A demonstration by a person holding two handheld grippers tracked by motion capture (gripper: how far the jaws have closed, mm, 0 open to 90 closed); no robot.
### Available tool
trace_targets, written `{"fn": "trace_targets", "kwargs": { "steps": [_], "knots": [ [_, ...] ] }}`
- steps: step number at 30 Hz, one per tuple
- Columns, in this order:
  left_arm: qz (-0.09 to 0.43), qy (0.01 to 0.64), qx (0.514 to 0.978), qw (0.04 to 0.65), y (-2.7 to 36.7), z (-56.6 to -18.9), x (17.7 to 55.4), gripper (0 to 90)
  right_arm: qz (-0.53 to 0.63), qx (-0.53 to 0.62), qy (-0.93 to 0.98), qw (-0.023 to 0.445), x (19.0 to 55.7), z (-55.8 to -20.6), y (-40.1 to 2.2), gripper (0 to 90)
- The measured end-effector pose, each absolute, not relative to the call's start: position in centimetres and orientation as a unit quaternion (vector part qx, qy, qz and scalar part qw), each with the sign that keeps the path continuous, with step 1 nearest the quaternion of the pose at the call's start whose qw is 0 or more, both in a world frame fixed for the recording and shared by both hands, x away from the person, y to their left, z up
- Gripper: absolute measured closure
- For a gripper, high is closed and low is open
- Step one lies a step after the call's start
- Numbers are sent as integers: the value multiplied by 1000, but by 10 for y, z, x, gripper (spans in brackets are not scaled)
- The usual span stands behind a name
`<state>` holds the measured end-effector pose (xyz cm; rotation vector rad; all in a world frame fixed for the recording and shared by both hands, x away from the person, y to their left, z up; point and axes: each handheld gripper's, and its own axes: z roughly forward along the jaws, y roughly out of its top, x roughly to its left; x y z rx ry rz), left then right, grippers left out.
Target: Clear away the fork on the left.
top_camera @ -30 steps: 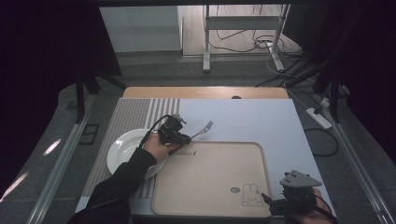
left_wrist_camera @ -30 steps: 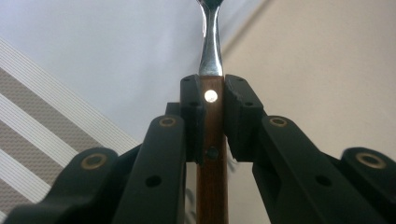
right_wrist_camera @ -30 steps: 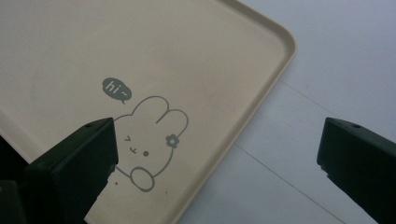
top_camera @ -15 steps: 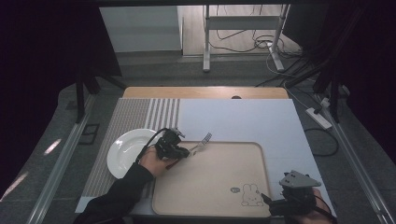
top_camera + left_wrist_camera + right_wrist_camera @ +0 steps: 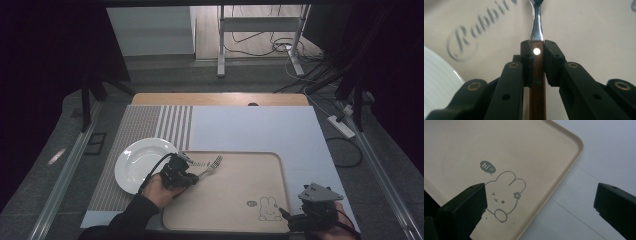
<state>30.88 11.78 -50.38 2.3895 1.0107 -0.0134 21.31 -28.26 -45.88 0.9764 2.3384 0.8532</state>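
Observation:
My left gripper [image 5: 192,175] is shut on a fork [image 5: 214,164] with a brown wooden handle [image 5: 537,75]. The fork's metal neck [image 5: 537,25] points away over the beige tray [image 5: 235,190]. The tines lie near the tray's far left corner. In the left gripper view my left gripper [image 5: 537,50] pinches the handle from both sides above the tray [image 5: 586,30]. A white plate [image 5: 140,162] sits just left of the hand, and its rim [image 5: 436,80] shows beside the jaws. My right gripper [image 5: 286,216] stands open and holds nothing. In its own view the right gripper [image 5: 541,205] straddles the tray's rim [image 5: 564,175] by the rabbit drawing [image 5: 504,192].
The tray lies on a white mat [image 5: 250,125], with a grey striped placemat [image 5: 150,125] at the left under the plate. A wooden table edge [image 5: 220,98] runs along the back. On the floor beyond are cables and a power strip [image 5: 341,126].
My left gripper has carried the fork toward the person, from the mat beyond the tray's far edge to above the tray's left part. The right gripper has stayed in place.

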Motion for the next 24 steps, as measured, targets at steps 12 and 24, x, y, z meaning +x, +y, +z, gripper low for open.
{"fn": "trace_targets", "kwargs": {
  "steps": [12, 24],
  "knots": [
    [-7, 387, 885, 260, 118, -510, 270, 780, 309, 353, 852, 233, 213, -459, -282, 0],
    [-12, 357, 886, 294, 112, -500, 274, 846, 308, 353, 852, 233, 214, -459, -282, 0]
  ]
}}
